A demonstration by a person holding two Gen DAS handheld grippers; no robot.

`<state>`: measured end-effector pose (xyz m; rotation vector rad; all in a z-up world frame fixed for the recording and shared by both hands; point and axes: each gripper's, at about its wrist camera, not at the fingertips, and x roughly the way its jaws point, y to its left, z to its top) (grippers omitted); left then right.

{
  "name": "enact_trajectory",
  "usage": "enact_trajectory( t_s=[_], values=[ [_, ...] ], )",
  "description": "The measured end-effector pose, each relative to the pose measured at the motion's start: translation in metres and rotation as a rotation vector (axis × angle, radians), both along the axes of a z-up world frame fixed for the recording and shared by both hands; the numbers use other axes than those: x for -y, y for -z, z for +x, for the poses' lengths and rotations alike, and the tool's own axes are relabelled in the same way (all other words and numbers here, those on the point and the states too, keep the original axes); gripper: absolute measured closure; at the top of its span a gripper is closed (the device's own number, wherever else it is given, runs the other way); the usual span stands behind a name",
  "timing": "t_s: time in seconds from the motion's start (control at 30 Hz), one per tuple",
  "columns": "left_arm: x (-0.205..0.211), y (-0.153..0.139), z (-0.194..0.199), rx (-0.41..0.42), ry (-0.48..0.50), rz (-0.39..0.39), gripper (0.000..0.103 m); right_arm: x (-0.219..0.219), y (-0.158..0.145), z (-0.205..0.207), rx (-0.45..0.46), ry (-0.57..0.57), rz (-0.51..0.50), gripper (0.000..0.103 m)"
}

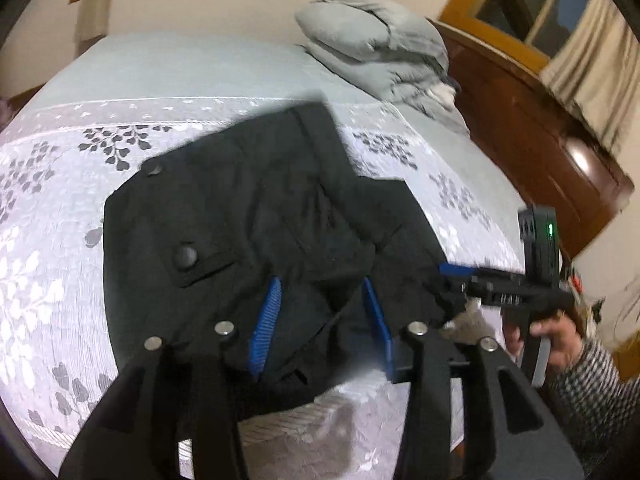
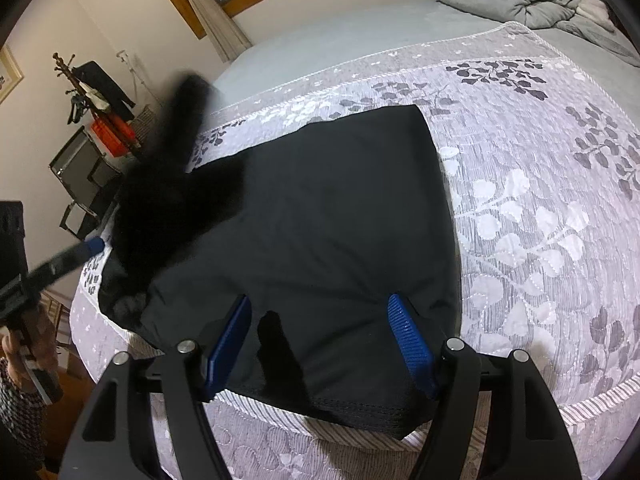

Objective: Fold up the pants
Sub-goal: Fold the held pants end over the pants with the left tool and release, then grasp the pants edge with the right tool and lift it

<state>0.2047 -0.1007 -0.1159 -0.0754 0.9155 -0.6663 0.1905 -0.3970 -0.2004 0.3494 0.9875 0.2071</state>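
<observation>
Black pants (image 1: 240, 208) lie partly folded on the floral bedspread (image 1: 60, 240), a pocket button (image 1: 185, 257) facing up. My left gripper (image 1: 322, 324) hovers over their near end, blue pads apart, the cloth lying loose under them. In the right wrist view the pants (image 2: 340, 200) are a smooth black slab, and a blurred flap of cloth (image 2: 176, 168) is in the air at their left end, beside the left gripper (image 2: 90, 246). My right gripper (image 2: 320, 340) stands open and wide over the near hem. It also shows at the pants' right edge (image 1: 448, 286), held by a hand (image 1: 556, 332).
A folded grey duvet (image 1: 380, 48) lies at the head of the bed against a dark wooden headboard (image 1: 520, 128). The bedspread's near edge (image 2: 360, 444) drops off just below the pants. A coat rack (image 2: 92, 96) and metal cases (image 2: 80, 164) stand beyond the bed's left side.
</observation>
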Motion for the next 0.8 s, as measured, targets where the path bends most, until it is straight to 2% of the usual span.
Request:
enact_trajectory(
  t_s=[0.1,0.13,0.17,0.23,0.33,0.4,0.57,0.67,0.8],
  values=[
    [-0.005,0.002,-0.006,0.008,-0.002,0.016,0.041,0.003,-0.002,-0.001,0.002,0.009,0.019,0.031],
    [-0.009,0.004,-0.006,0.005,-0.013,0.027,0.03,0.005,-0.003,-0.001,0.001,0.013,0.031,0.031],
    [-0.013,0.004,-0.006,0.004,-0.032,0.039,0.027,0.006,-0.003,0.0,-0.002,0.018,0.038,0.031],
    [-0.026,0.003,-0.006,0.009,-0.084,0.042,0.027,0.007,-0.007,0.001,-0.002,0.023,0.036,0.031],
    [-0.051,0.002,-0.005,-0.012,-0.184,0.006,0.013,0.004,-0.017,0.003,0.021,0.005,0.036,0.031],
    [-0.067,0.003,-0.002,-0.034,-0.245,-0.003,0.013,0.001,-0.022,0.006,0.027,-0.011,0.06,0.027],
    [-0.088,0.025,0.006,-0.136,-0.35,0.049,0.013,-0.009,-0.03,0.027,0.024,-0.045,0.142,0.022],
    [-0.091,0.038,0.006,-0.175,-0.354,0.066,0.013,-0.02,-0.035,0.042,0.019,-0.08,0.205,0.02],
    [-0.089,0.043,0.002,-0.169,-0.338,0.095,0.013,-0.037,-0.037,0.063,-0.006,-0.113,0.235,0.018]
  ],
)
